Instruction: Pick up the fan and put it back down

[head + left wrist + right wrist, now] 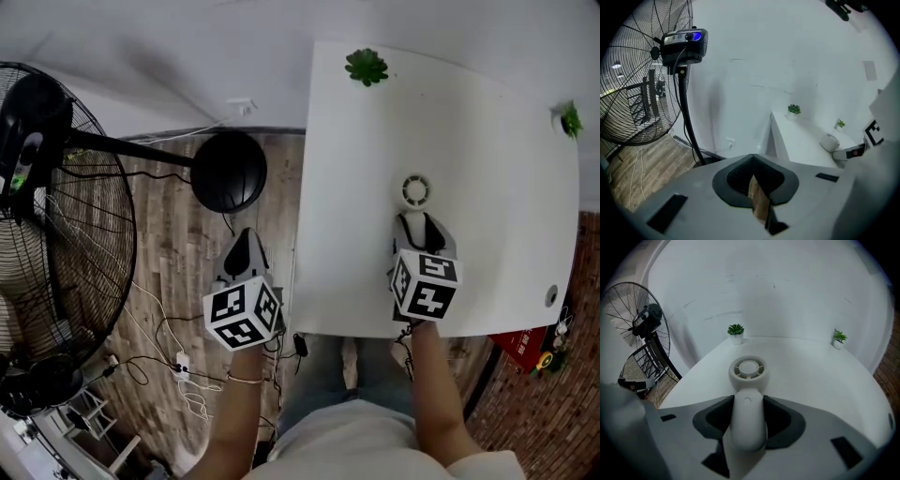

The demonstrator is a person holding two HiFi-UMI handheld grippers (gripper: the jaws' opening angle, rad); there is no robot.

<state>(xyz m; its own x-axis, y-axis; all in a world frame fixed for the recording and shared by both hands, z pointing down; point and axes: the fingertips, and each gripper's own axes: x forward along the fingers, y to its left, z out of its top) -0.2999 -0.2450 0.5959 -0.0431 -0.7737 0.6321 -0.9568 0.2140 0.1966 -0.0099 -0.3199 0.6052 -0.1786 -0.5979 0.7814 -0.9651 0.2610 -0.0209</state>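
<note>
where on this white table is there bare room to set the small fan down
Most of the white table is bare: everything between the small white handheld fan in the right gripper, the far-left green potted plant and the far-right green potted plant. Crowded nowhere.

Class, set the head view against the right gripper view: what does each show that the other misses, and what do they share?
Only the head view: the person's forearms, the marker cube on the right gripper, the standing fan's round black base and cables on the wood floor. Only the right gripper view: the small white fan's handle clamped between the jaws' dark pads. Both: that fan's round head, the white table, two potted plants and the standing fan's wire cage.
</note>
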